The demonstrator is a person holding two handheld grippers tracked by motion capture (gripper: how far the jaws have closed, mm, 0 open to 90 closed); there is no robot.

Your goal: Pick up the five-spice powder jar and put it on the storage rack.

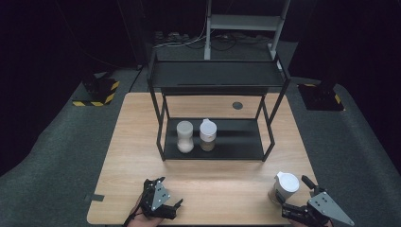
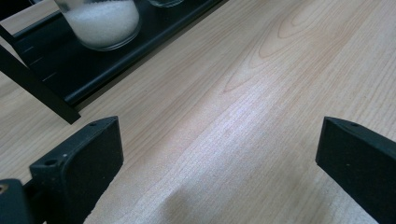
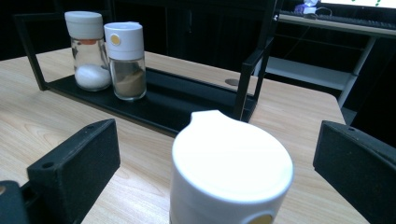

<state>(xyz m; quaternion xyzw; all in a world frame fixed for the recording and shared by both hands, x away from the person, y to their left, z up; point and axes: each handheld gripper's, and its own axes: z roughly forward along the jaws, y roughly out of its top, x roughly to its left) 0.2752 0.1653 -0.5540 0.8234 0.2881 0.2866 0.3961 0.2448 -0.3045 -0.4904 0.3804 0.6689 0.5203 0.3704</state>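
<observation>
Right gripper view: upright jar stands between the wide-open right gripper jaws, just ahead; left gripper wide too

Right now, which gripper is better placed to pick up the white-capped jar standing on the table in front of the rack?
The right gripper. The white-capped jar stands between its open jaws, not yet clamped. The left gripper is open over bare table, far from that jar.

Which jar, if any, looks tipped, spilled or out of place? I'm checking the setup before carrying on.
Nothing stands out. Two jars stand upright on the rack; a third jar stands upright on the table, between the open right gripper's fingers.
</observation>
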